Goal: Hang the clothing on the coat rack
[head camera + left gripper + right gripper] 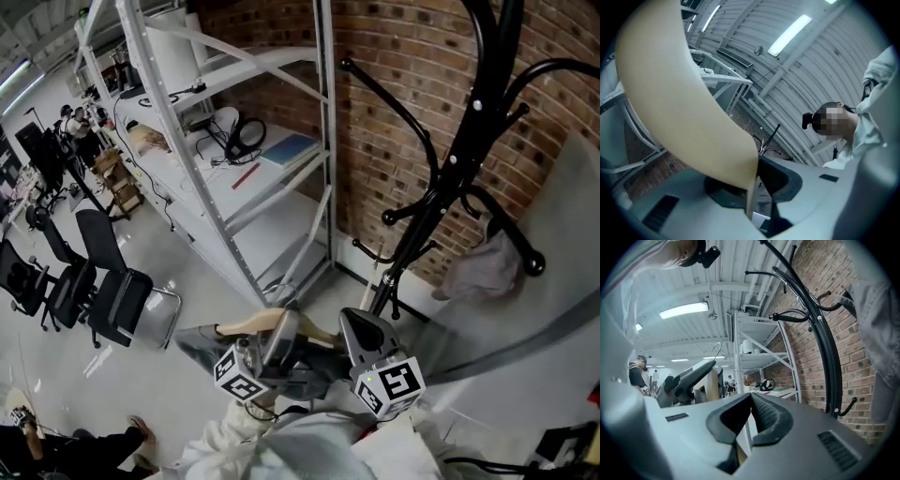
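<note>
A beige wooden hanger lies low in the head view, and my left gripper is shut on it. In the left gripper view the hanger's broad curved arm runs up to the left from my left gripper. A pale garment bunches below both grippers. My right gripper points at the black coat rack. In its own view my right gripper is shut on a thin pale strip, seemingly the garment's edge. The rack stands just to the right.
A grey garment hangs on a lower rack hook. Behind the rack is a brick wall, and left of it a white metal shelf unit. Black office chairs stand on the floor at left. A grey panel leans at right.
</note>
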Tool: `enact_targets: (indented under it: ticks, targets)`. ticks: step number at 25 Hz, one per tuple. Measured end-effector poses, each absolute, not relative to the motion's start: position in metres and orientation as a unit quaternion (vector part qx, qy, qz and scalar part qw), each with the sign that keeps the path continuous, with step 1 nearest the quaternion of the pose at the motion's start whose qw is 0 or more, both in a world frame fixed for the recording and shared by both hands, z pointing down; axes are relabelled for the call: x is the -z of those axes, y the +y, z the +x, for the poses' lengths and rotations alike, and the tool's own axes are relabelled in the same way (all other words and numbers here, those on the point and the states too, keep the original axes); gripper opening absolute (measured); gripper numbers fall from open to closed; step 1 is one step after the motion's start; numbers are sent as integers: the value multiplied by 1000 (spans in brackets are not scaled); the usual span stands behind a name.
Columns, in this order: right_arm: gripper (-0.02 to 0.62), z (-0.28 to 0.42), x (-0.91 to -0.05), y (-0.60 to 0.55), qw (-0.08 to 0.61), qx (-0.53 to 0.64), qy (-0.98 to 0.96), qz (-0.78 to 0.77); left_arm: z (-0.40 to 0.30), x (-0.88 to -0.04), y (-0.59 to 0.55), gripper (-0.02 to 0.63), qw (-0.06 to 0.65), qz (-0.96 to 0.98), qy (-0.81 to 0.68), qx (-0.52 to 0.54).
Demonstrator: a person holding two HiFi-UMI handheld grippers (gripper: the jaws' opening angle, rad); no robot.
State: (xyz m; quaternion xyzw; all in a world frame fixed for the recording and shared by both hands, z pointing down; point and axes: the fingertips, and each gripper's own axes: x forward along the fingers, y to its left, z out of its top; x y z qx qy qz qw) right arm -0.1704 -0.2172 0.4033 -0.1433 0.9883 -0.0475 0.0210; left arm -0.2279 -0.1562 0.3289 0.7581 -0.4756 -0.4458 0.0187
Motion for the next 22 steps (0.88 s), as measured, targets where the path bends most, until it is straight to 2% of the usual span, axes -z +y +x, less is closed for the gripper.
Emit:
enact_targets:
  ticks: [22]
  targets:
    - [25,-159,-423,-207,7,62,934,-353,-232,-335,-187,91,111,848,-309,416]
